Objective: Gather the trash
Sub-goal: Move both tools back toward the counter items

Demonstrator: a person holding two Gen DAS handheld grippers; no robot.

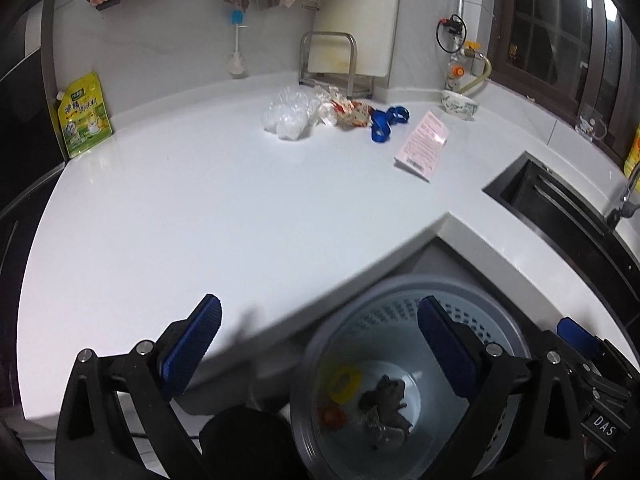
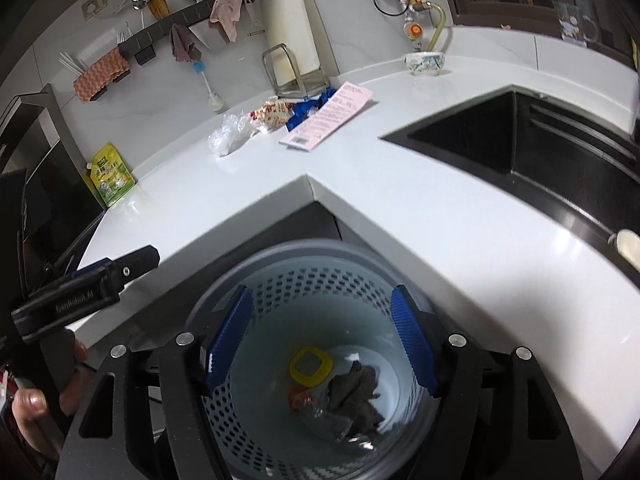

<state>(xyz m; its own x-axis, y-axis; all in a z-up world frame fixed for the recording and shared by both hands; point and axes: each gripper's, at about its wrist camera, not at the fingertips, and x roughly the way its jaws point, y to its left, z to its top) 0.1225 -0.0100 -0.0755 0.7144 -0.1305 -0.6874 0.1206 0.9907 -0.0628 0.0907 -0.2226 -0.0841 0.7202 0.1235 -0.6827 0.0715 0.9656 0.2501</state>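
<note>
A grey perforated waste basket (image 2: 304, 249) stands on the floor under the counter's inner corner. Inside lie a yellow ring (image 2: 311, 364), an orange scrap (image 2: 302, 398), a crumpled grey wad (image 2: 356, 392) and clear plastic (image 2: 332, 424). My right gripper (image 2: 320, 296) hangs open and empty over the basket. My left gripper (image 1: 320, 312) is wide open and empty, straddling the counter edge and the basket (image 1: 472, 286). Far back on the counter lie a clear plastic bag (image 1: 286, 114), a red-and-white wrapper (image 1: 348, 114), a blue wrapper (image 1: 386, 120) and a pink packet (image 1: 426, 146).
A black sink (image 2: 500, 136) is sunk into the white counter (image 1: 200, 200) on the right. A patterned bowl (image 1: 459, 104) and a metal rack with a cutting board (image 1: 332, 60) stand at the back wall. A yellow-green pouch (image 1: 82, 116) leans far left. A hand (image 2: 28, 404) holds the left gripper's handle.
</note>
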